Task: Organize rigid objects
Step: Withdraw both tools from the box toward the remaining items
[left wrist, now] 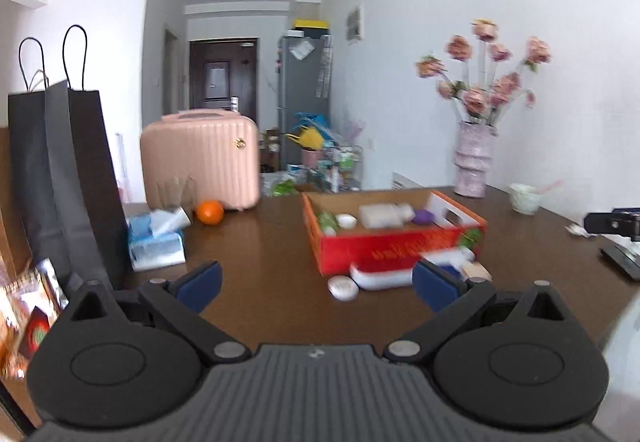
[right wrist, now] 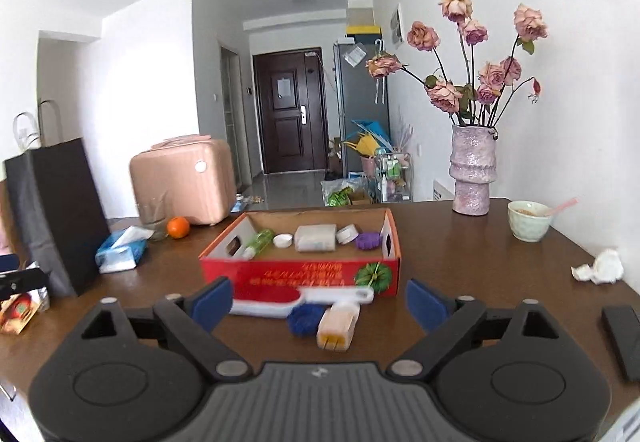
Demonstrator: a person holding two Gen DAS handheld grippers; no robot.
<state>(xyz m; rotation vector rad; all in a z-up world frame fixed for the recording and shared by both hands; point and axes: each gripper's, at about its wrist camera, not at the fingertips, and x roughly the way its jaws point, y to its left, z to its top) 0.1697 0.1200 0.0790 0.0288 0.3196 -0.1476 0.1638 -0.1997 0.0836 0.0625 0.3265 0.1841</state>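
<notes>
While the left gripper (left wrist: 316, 280) hangs wide apart and empty, its right finger nears the brush (left wrist: 384, 276) beside the box (left wrist: 400, 250); it could knock it. Right view: right gripper (right wrist: 319, 302), also apart and empty, risks shoving the block (right wrist: 338, 326) against the blue scrubber (right wrist: 306, 318).

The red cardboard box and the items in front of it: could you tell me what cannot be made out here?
- Left wrist view: the red-and-white brush is partly hidden behind a blue pad of the open left gripper, and blurred.
- Both views: the print on the red box is too blurred to read.
- Right wrist view: the blue round item is partly covered by the tan block; the open right gripper holds nothing.
</notes>
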